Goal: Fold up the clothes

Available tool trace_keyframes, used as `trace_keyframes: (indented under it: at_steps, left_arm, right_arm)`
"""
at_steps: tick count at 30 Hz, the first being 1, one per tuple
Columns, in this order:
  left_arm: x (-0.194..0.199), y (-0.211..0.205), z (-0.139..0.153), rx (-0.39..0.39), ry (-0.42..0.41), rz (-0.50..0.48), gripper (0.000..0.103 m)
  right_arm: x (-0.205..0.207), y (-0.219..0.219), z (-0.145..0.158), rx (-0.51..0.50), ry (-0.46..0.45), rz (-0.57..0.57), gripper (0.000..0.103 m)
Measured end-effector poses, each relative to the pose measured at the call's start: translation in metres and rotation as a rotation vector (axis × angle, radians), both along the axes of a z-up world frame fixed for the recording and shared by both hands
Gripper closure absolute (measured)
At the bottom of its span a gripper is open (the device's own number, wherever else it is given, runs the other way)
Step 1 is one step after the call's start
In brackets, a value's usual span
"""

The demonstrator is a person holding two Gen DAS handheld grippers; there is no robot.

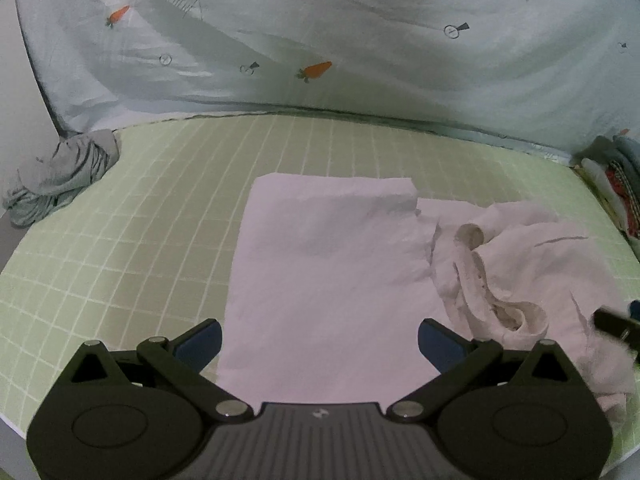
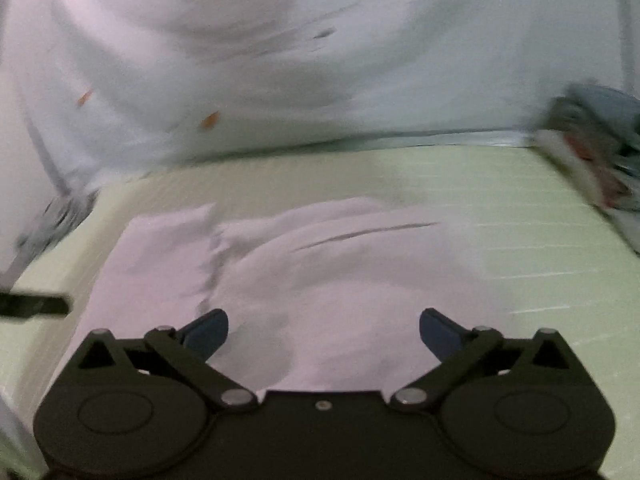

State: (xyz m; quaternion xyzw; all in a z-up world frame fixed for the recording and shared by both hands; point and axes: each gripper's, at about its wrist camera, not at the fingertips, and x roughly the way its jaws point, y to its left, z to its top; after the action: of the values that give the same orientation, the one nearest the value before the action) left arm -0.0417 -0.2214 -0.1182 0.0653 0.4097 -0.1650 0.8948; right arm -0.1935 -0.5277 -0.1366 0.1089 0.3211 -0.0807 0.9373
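The pale pink garment (image 1: 328, 264) at frame centre is soft matt cloth, smooth where folded and crumpled at right. Beneath it the green checked sheet (image 1: 160, 200) looks matt woven fabric. The carrot-print quilt (image 1: 360, 40) across the top has a faint sheen. The left gripper (image 1: 319, 340) is matt black plastic with shiny metal pivots.

Dim, soft light — right view motion-blurred.
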Motion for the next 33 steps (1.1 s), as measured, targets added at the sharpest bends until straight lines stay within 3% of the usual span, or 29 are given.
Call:
trace_keyframes:
  at_steps: [7,15,17,19,20,24,26,33]
  left_arm:
    - [-0.012,-0.02,0.005,0.038,-0.008,-0.015,0.0]
    - [-0.025,-0.04,0.014,0.091,-0.01,-0.018,0.0]
    - [-0.028,-0.042,0.014,0.095,-0.004,-0.001,0.0]
    - [-0.031,-0.043,0.014,0.097,0.002,0.015,0.0]
    - [-0.032,-0.043,0.014,0.097,0.005,0.023,0.0]
    - [-0.034,-0.038,0.008,0.097,0.018,0.038,0.0]
    - [-0.03,-0.032,0.005,0.099,0.025,0.048,0.0]
    - [-0.008,0.004,0.005,0.05,0.042,0.092,0.0]
  right_arm:
    - [0.002,-0.08,-0.044,0.175,0.088,-0.2,0.0]
    - [0.017,-0.109,-0.074,0.374,0.129,-0.142,0.004]
    - [0.016,-0.11,-0.075,0.409,0.114,-0.119,0.022]
    - [0.018,-0.113,-0.077,0.455,0.115,-0.105,0.032]
    - [0.018,-0.113,-0.076,0.467,0.114,-0.112,0.046]
    - [0.012,-0.112,-0.067,0.48,0.091,-0.127,0.082]
    - [0.01,-0.104,-0.052,0.462,0.056,-0.127,0.088]
    - [0.022,-0.037,0.026,0.334,-0.074,-0.031,0.09]
